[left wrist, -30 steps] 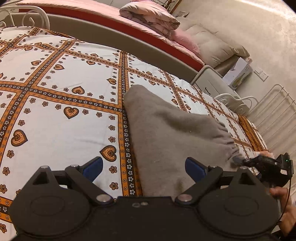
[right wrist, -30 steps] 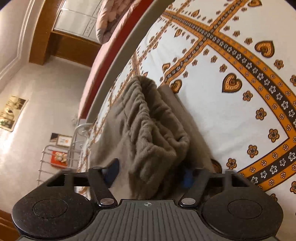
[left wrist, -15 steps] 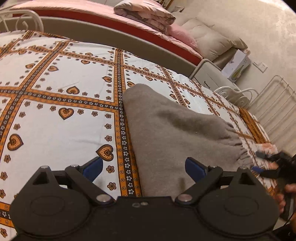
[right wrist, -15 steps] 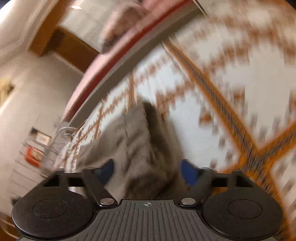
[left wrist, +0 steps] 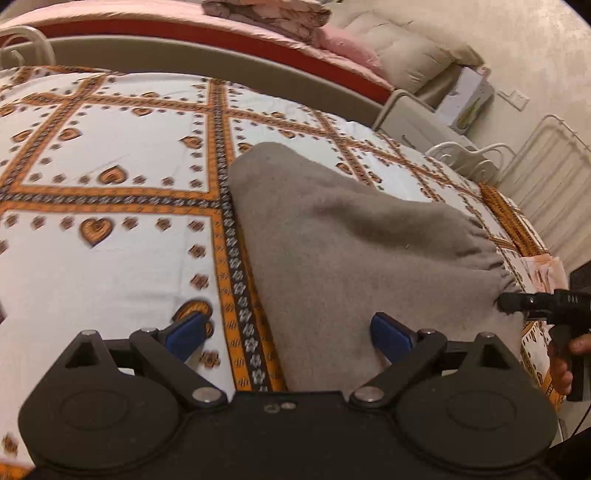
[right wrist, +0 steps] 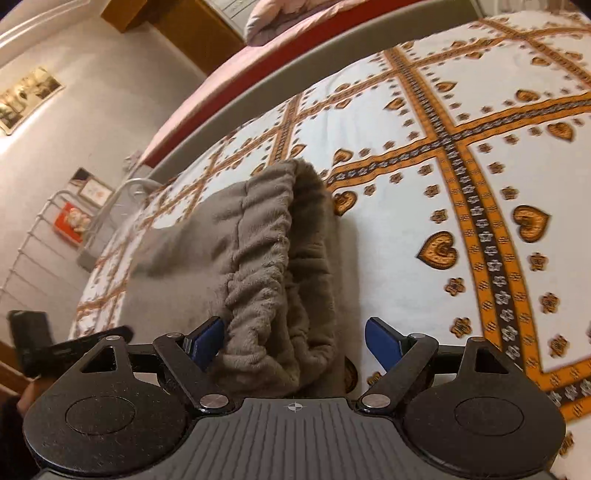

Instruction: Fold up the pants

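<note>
The grey fleece pants (left wrist: 351,251) lie folded on the heart-patterned bedsheet (left wrist: 110,229). Their gathered elastic waistband (right wrist: 266,266) faces the right wrist view. My left gripper (left wrist: 291,334) is open, its blue pads straddling the near left edge of the pants. My right gripper (right wrist: 295,343) is open, with the waistband end lying between its pads; the left pad (right wrist: 207,341) touches the fabric. In the left wrist view my right gripper (left wrist: 543,302) shows at the waistband's right end.
A grey bed frame rail (left wrist: 221,62) and a second bed with pink bedding (left wrist: 266,14) lie beyond. A white metal rail (left wrist: 546,170) stands at the right. A cardboard box (left wrist: 465,96) sits near the wall.
The right gripper swung fast, then settled with the waistband between its open pads. The left gripper tilted down a little over the pants. The pants have not moved.
</note>
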Action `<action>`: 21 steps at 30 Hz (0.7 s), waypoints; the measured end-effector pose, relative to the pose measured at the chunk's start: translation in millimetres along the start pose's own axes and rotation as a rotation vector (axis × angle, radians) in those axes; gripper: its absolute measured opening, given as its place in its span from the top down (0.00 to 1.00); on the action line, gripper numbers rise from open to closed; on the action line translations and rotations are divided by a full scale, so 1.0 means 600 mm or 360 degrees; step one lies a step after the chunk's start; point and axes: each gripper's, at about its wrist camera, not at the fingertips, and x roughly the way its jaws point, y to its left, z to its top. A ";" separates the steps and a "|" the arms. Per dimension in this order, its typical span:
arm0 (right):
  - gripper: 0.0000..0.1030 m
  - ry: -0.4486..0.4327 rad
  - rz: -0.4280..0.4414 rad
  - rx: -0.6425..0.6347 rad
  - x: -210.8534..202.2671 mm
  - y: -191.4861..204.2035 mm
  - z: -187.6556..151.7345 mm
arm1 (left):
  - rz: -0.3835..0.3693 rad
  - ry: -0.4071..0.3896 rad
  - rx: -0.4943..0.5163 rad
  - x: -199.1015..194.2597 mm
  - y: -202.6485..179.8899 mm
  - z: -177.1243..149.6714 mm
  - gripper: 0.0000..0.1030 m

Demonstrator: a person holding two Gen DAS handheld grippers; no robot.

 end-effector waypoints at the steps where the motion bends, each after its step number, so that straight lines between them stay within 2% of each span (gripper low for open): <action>1: 0.19 0.0008 0.0032 0.0045 0.004 -0.009 0.003 | -0.0013 -0.0004 0.0016 0.004 0.001 0.002 0.13; 5: 0.19 0.0024 0.0206 0.0165 0.021 -0.039 0.022 | -0.0035 -0.0012 0.0008 0.015 0.001 0.009 0.14; 8: 0.19 0.0042 0.0269 0.0171 0.030 -0.039 0.031 | -0.0051 -0.0031 0.0030 0.025 -0.004 0.010 0.14; 11: 0.19 0.0076 0.0341 0.0198 0.043 -0.041 0.041 | -0.0116 -0.0034 0.0050 0.035 -0.006 0.016 0.18; 14: 0.19 0.0078 0.0457 0.0338 0.039 -0.066 0.051 | -0.0170 -0.0031 0.0061 0.038 -0.003 0.016 0.19; 17: 0.20 0.0109 0.0383 0.0264 0.049 -0.049 0.049 | -0.0241 -0.0041 0.0006 0.045 0.002 0.015 0.19; 19: 0.20 0.0123 0.0364 0.0213 0.064 -0.029 0.046 | -0.0313 -0.0028 -0.0018 0.054 -0.004 0.017 0.25; 21: 0.35 0.0154 0.0397 0.0185 0.077 -0.014 0.039 | -0.0330 -0.0016 -0.0005 0.058 -0.013 0.018 0.30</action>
